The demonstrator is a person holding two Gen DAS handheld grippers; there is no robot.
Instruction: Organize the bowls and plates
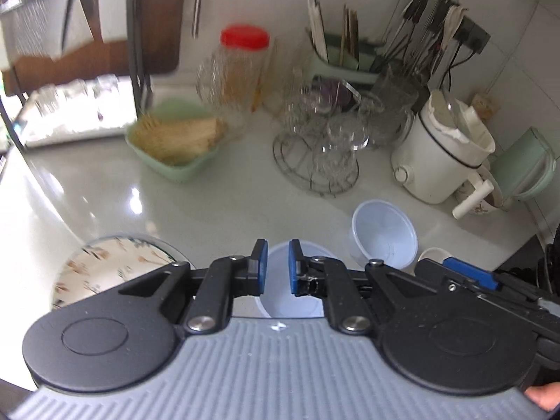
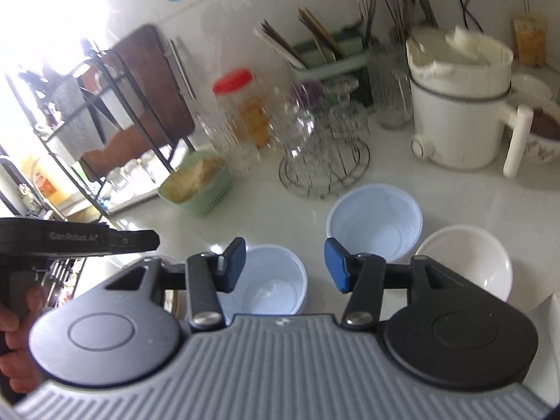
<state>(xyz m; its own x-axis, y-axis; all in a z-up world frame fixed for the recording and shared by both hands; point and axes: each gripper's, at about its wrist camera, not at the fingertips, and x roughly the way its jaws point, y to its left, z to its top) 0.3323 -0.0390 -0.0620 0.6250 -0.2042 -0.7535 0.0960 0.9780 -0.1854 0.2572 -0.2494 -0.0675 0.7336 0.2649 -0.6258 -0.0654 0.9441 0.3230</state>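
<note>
The left tool (image 1: 277, 267) points steeply downward with its blue pads drawn close together, nothing between them. The right tool (image 2: 284, 265) stands with its jaws well apart and empty. A hand (image 2: 15, 332) grips the left tool's handle.

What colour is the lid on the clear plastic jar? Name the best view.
Red. The jar lid shows best in the left wrist view.
</note>
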